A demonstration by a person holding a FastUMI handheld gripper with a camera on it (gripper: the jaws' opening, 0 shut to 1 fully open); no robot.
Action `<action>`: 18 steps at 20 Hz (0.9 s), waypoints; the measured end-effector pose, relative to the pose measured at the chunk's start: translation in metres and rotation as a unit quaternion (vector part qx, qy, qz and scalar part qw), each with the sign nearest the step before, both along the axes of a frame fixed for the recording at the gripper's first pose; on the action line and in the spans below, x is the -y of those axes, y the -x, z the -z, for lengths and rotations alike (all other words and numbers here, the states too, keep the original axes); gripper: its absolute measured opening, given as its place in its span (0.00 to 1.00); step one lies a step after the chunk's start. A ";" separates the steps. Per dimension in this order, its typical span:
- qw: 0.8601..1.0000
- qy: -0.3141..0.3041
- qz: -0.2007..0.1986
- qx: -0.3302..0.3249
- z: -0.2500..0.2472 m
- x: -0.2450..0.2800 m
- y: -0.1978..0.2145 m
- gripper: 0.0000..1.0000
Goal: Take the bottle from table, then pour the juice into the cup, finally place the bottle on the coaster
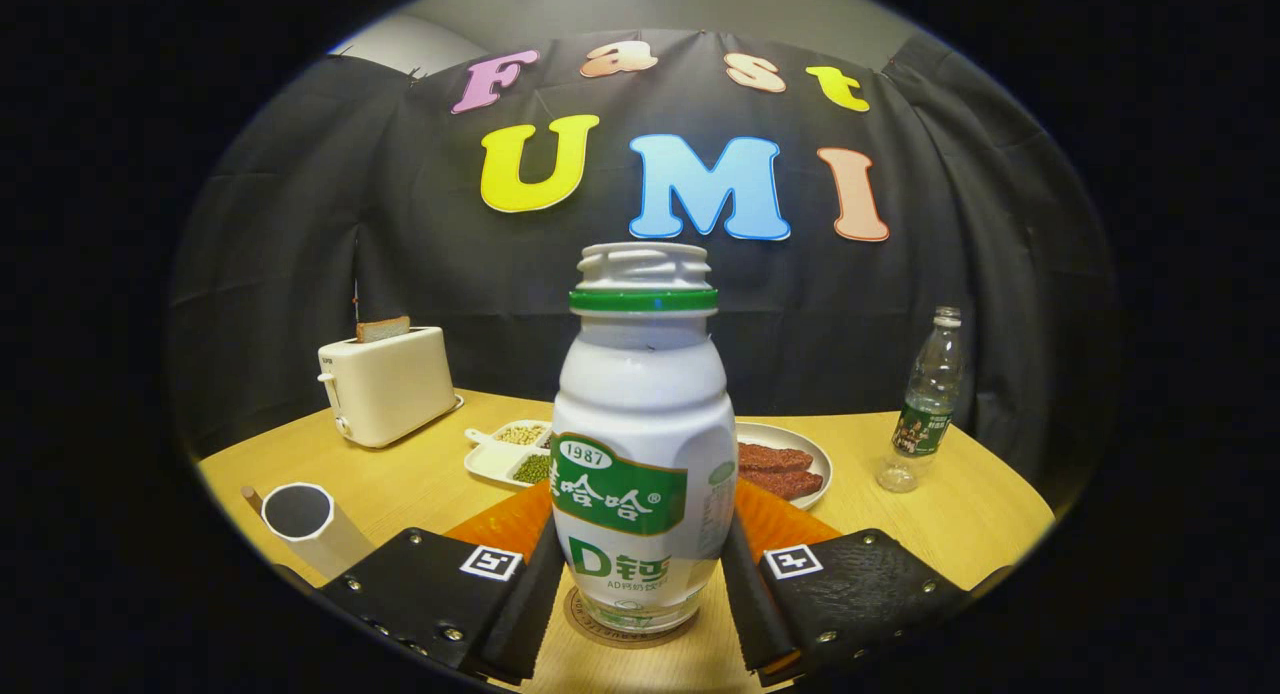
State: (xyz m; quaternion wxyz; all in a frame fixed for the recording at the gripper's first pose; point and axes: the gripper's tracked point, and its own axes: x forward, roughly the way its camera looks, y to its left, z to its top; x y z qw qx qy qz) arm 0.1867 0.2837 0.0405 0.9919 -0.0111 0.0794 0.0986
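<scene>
This is a staged recording booth dressed as a home dining corner. Black cloth (300,274) hangs as the backdrop behind a light wooden bench (400,484), which carries kitchen things: a cream toaster (390,384) holding a slice of bread, a divided dish of beans (510,452) and a plate of meat slices (785,464).

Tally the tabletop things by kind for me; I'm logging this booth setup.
Bottles: 2, a white bottle between the tongs on a coaster, and a clear bottle
Cups: 1
Toasters: 1
Plates: 1
Divided trays: 1
Orange mats: 1
Total: 8
</scene>
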 end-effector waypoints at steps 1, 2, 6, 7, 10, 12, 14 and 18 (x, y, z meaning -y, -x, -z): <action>1.000 0.000 -0.005 -0.001 0.005 -0.003 -0.001 0.73; 1.000 0.001 -0.010 0.000 0.007 -0.006 -0.001 0.73; 1.000 0.003 -0.008 0.004 0.015 -0.004 -0.009 0.73; 1.000 0.004 -0.006 0.002 0.018 -0.003 -0.011 0.73; 1.000 0.006 -0.008 -0.006 0.028 -0.004 -0.012 0.73; 1.000 0.007 -0.010 -0.007 0.031 -0.006 -0.012 0.73; 1.000 0.015 -0.011 -0.005 0.033 -0.007 -0.013 0.73; 1.000 0.019 -0.013 -0.005 0.039 -0.008 -0.015 0.73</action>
